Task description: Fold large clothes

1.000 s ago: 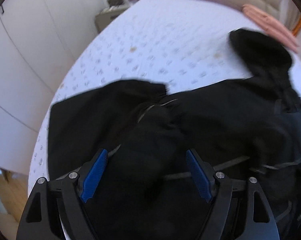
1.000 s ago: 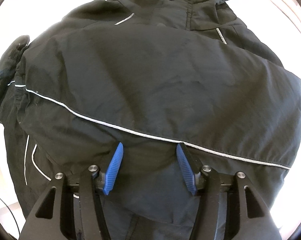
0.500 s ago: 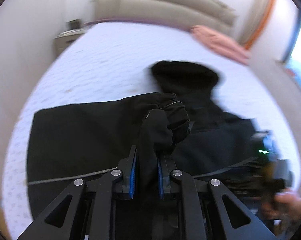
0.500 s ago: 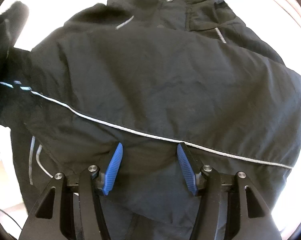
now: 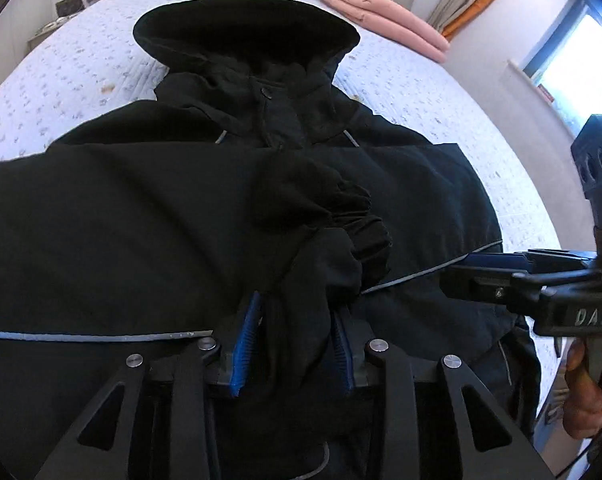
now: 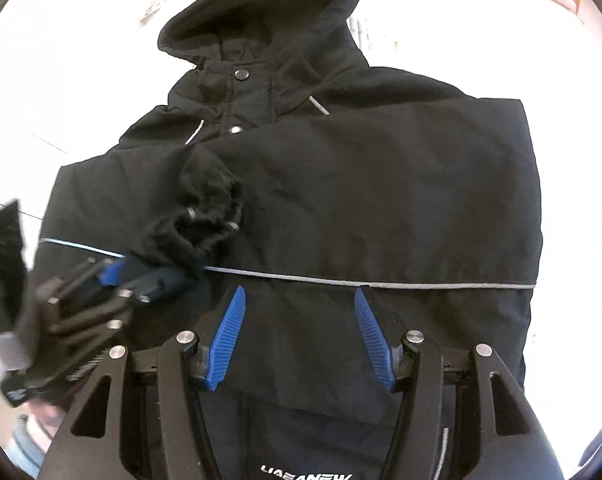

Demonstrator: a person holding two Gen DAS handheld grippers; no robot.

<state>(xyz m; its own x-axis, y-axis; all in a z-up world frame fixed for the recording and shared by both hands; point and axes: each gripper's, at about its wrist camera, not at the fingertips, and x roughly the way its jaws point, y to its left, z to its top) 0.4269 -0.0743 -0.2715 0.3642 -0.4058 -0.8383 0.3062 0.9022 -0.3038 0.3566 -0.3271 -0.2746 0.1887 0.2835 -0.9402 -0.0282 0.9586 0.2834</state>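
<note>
A black hooded jacket lies front up on the bed, hood toward the headboard. My left gripper is shut on the jacket's left sleeve cuff and holds it over the chest. In the right wrist view the jacket fills the frame, its right sleeve folded across the body. My right gripper is open just above the fabric, near the grey piping line. The left gripper with the cuff shows at the left there.
The bed has a white patterned cover. Folded pink bedding lies at the headboard's right end. A nightstand stands at the far left. A window is on the right wall.
My left gripper shut on the sleeve cuff and carried it right, across the jacket's chest. The right gripper pulled back a little and stayed open.
</note>
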